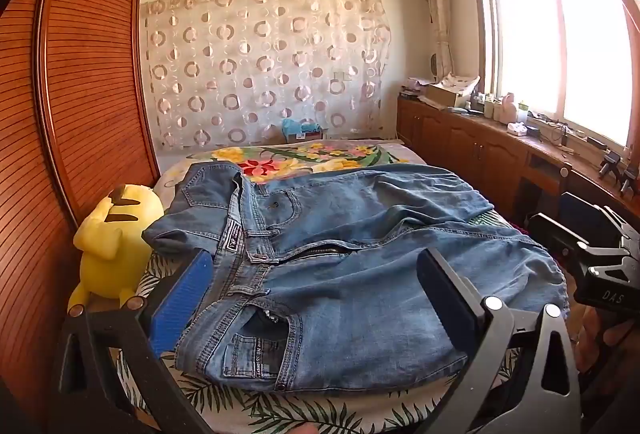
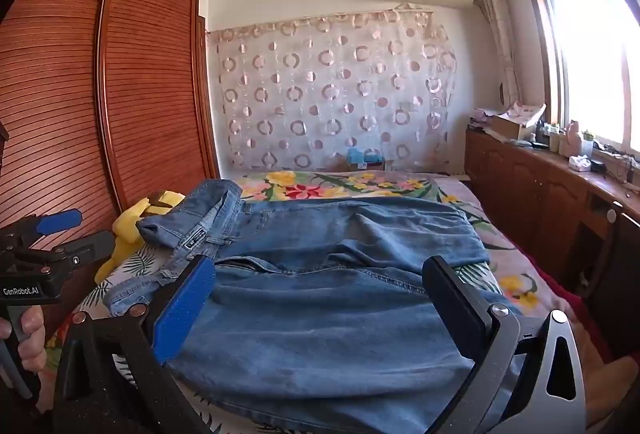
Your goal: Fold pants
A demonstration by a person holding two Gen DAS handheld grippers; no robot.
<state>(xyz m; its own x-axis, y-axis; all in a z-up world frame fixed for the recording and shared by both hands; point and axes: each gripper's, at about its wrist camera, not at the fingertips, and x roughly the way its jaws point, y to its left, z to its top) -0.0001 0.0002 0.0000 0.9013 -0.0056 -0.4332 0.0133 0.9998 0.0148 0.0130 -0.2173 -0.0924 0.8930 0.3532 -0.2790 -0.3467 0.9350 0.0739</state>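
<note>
Blue denim jeans (image 1: 340, 274) lie spread across the bed, waistband to the left, legs running right. The fly is open and the far waist corner is flipped over. My left gripper (image 1: 316, 274) is open, its blue pad and black pad apart, above the waist and near pocket. My right gripper (image 2: 320, 282) is open above the leg part of the jeans (image 2: 328, 314). Neither holds cloth. The right gripper shows at the right edge of the left wrist view (image 1: 596, 258); the left gripper shows at the left edge of the right wrist view (image 2: 52, 234).
A yellow plush toy (image 1: 112, 246) sits at the bed's left edge beside the waistband. A wooden wardrobe (image 1: 80, 94) stands close on the left. A low wooden cabinet (image 1: 500, 150) with clutter runs along the right under the window. The floral bedsheet (image 1: 304, 158) extends behind the jeans.
</note>
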